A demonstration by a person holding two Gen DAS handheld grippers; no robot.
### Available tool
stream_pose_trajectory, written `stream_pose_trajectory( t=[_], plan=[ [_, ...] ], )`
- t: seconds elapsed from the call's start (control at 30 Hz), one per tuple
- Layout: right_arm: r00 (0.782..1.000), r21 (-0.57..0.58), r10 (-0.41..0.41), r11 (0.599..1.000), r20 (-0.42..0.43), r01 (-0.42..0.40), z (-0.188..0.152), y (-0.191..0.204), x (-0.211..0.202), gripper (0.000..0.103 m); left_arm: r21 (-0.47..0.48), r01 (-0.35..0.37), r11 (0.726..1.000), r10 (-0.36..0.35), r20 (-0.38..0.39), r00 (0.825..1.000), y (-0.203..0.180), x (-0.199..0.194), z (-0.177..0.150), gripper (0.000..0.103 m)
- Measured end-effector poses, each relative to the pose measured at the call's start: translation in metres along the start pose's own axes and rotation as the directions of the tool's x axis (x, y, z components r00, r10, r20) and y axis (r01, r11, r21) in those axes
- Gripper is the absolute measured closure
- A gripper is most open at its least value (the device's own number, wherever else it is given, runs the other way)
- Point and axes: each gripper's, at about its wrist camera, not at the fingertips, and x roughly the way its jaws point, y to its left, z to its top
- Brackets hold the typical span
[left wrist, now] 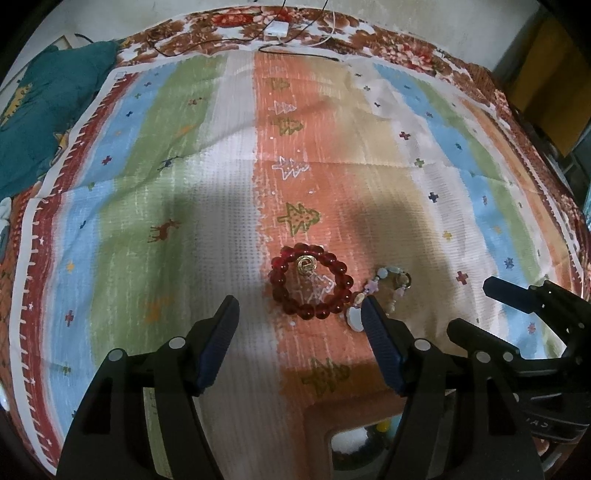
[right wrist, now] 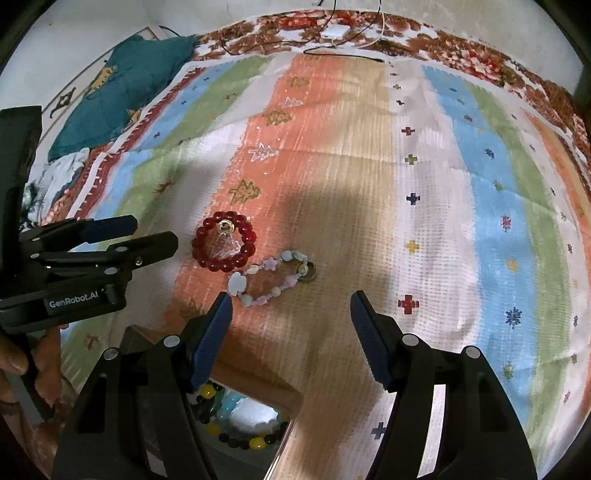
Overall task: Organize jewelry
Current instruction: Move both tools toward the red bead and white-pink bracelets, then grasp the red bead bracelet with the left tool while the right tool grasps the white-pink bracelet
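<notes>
A red bead bracelet [left wrist: 310,282] [right wrist: 222,245] lies on the striped cloth with a gold ring [left wrist: 306,263] [right wrist: 224,226] on its far side. Right of it lies a pastel bead bracelet [left wrist: 391,291] [right wrist: 267,278] with a dark metal ring [right wrist: 309,273] at its far end. My left gripper [left wrist: 301,314] is open and empty just short of the red bracelet. My right gripper [right wrist: 290,306] is open and empty just short of the pastel bracelet. A box [right wrist: 288,435] under the right gripper holds a yellow and black bead bracelet [right wrist: 236,439] and pale blue beads.
The striped cloth [left wrist: 184,184] covers a floral bedspread [left wrist: 406,48]. A teal pillow [left wrist: 40,110] lies at the far left. A white charger [left wrist: 275,29] with cables lies at the far edge. The box's corner [left wrist: 317,417] shows below the left gripper.
</notes>
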Motion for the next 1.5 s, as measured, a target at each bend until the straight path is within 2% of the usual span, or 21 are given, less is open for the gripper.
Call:
stream_pose_trajectory(
  t=[0.63, 1.17, 1.4, 1.5],
  plan=[
    [0.999, 0.017, -0.004, 1.0, -0.046, 0.005, 0.013, -0.007, 0.024, 0.037, 0.01, -0.021, 1.0, 0.021, -0.043, 0.999, 0.002, 0.024, 0.012, 0.035],
    [0.989, 0.073, 0.033, 0.997, -0.146, -0.023, 0.017, -0.019, 0.061, 0.037, -0.003, -0.054, 0.999, 0.054, -0.104, 0.993, 0.013, 0.056, 0.019, 0.035],
    [0.985, 0.075, 0.043, 0.997, -0.166, -0.03, 0.021, -0.017, 0.073, 0.037, 0.011, -0.059, 0.998, 0.06, -0.12, 0.991, 0.012, 0.065, 0.021, 0.038],
    [0.983, 0.076, 0.051, 0.996, -0.175, -0.038, 0.022, -0.016, 0.078, 0.037, 0.015, -0.066, 0.998, 0.067, -0.132, 0.989, 0.012, 0.071, 0.021, 0.043]
  ],
)
